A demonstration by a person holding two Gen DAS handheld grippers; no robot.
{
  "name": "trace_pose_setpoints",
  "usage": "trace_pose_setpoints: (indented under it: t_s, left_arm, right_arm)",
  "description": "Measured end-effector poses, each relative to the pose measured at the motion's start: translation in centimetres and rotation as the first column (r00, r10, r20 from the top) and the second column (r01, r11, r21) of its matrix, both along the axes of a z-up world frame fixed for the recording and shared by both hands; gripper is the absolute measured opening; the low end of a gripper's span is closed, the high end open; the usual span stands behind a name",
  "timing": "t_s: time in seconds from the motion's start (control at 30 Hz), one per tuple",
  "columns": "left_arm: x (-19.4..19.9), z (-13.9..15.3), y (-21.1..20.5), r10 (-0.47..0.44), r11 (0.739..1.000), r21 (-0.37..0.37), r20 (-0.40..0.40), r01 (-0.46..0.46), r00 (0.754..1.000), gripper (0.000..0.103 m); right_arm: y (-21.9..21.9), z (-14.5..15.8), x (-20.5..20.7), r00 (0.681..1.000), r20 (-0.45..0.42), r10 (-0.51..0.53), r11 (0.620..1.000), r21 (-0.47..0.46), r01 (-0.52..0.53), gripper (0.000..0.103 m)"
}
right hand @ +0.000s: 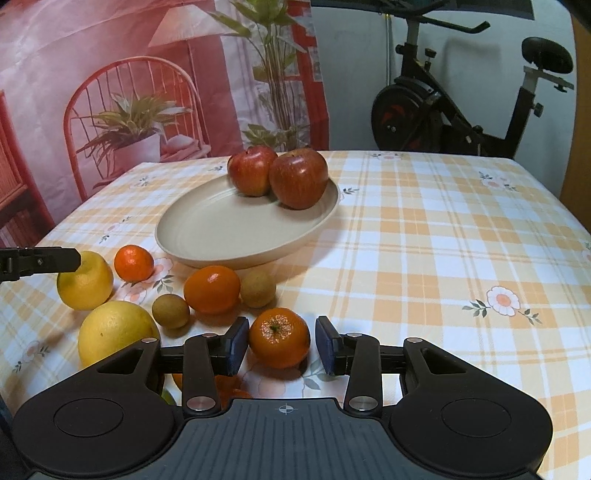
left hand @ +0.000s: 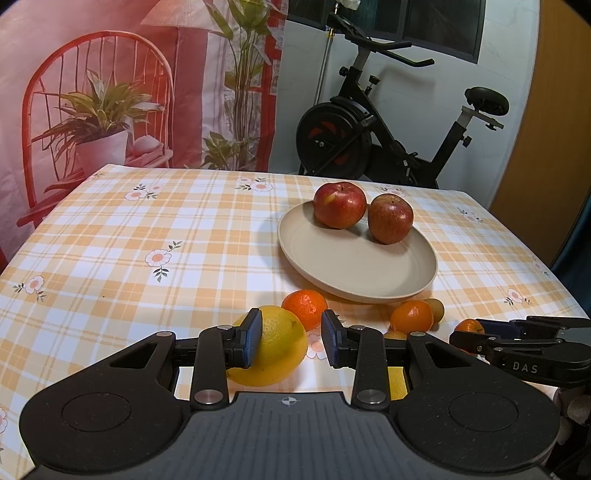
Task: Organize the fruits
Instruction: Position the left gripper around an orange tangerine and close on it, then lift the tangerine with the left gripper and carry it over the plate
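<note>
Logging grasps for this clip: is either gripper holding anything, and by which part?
Nothing is held. The right gripper brackets a small orange mandarin with gaps beside both pads. The left gripper is empty, a large yellow citrus behind its left finger.

- A tablecloth (left hand: 110,236) in an orange, yellow and white check with small printed flowers covers the table and fills the middle and lower part of both views.
- A printed fabric backdrop (left hand: 110,85) in pink and red tones fills the upper left of both views; it pictures a red wicker chair, a potted plant, a lamp shade and tall leafy stems.
- A black exercise bike (left hand: 388,122) with a dark flywheel, handlebars and a padded saddle stands behind the table, upper right in both views.
- A white wall (left hand: 424,85) rises behind the bike.
- A dark-framed window (left hand: 424,22) sits at the top right of the left wrist view.
- A brown wooden panel (left hand: 546,147) runs down the right edge.
</note>
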State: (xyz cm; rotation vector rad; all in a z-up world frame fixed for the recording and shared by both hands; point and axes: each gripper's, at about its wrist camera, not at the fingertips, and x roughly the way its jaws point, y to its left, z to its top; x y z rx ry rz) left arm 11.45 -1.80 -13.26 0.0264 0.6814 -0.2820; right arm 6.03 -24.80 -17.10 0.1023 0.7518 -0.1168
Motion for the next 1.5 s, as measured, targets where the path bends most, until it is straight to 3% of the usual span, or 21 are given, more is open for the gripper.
trace_pose_setpoints:
  t_s: [0.47, 0.9, 1.07, 1.27, 1.5]
  left_arm:
    - [0.0, -0.1, 0.0, -0.007, 1.0, 0.0, 0.0, 0.007, 1.0, 0.038]
    - [4.1, 2.6, -0.6, -0.139, 0.99, 0.016, -0.018, 0.139, 0.99, 0.039]
    - [7.2, 1.6, -1.4, -0.206, 0.976, 0.032, -0.169, 0.214, 0.964, 0.04]
    - [9.7, -0.8, -1.9, -0.195, 0.972, 0.069, -0.3, 0.226, 0.934, 0.04]
    - [10.2, -1.5, -2.9, -0.259, 0.95, 0.078, -0.345, 0.302, 0.902, 0.046]
  right_arm:
    - [-0.3, 0.2, -0.4, 1.0, -0.002, -0.005, 1.0, 0.029, 0.005, 0.033]
    - [-0.8, 3.7, 1.1, 0.994, 0.109, 0.015, 1.0, 0.005, -0.015, 0.033]
    - [-0.8, 5.2, 2.5, 0.988, 0.15, 0.042, 0.999, -0.01, -0.041, 0.033]
    - [-0.4, 4.9, 3.6, 0.986, 0.144, 0.081, 0.997, -0.012, -0.08, 0.033]
    - [-1.0, 4.0, 4.1, 0.989, 0.129, 0.077, 0.997, 0.015, -0.079, 0.033]
